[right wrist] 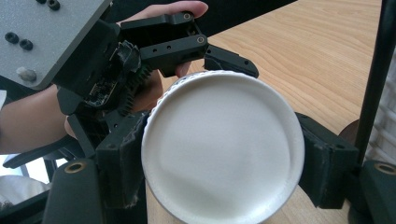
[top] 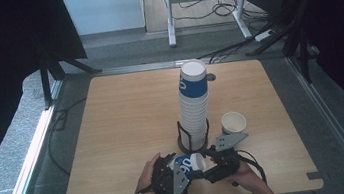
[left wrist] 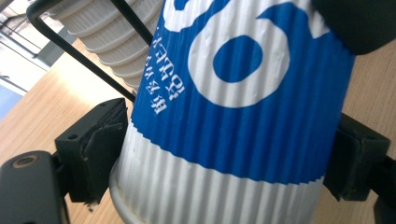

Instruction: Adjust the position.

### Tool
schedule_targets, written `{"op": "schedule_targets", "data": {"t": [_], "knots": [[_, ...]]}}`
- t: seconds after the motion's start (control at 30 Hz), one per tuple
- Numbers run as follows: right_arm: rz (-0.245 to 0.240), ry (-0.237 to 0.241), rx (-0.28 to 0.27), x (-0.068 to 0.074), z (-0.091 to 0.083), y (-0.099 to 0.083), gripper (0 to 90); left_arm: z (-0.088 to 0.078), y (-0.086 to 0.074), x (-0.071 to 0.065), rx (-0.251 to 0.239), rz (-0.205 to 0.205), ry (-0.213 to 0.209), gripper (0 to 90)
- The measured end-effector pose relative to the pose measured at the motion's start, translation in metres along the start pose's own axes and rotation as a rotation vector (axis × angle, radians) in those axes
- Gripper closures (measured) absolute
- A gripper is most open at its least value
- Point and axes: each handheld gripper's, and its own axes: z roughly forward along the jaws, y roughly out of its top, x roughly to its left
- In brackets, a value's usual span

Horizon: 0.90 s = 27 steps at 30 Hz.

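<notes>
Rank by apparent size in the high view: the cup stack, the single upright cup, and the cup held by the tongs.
1. cup stack, clearly largest.
2. blue cup in the tongs and upright cup: similar size, and the tongs partly hide one, so unranked.

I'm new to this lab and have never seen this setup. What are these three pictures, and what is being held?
No robot: a person holds a hand-held left gripper and right gripper. One camera looks down on the wooden table; one rides on each gripper. On the table stand a tall stack of cups in a black wire holder and a single upright cup. Both grippers clamp one blue-and-white cup lying sideways between them; its white base faces the right gripper view.
</notes>
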Motion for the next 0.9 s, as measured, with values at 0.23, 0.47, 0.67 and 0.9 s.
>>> {"op": "schedule_targets", "data": {"t": [0.23, 0.47, 0.67, 0.9], "knots": [[-0.011, -0.052, -0.023, 0.003, -0.004, 0.003, 20.4, -0.002, -0.001, 0.003, 0.001, -0.004, 0.006, 13.2], [-0.059, -0.112, -0.028, 0.003, -0.018, 0.009, 19.6, 0.002, -0.001, 0.006, 0.027, 0.015, 0.011, 13.2], [-0.138, -0.152, 0.065, 0.008, -0.025, 0.017, 19.6, 0.004, 0.0, 0.014, 0.038, 0.02, 0.013, 13.3], [-0.179, -0.201, 0.18, 0.004, -0.032, 0.032, 20.1, 0.008, 0.002, 0.02, 0.042, 0.027, 0.008, 13.2]]}}
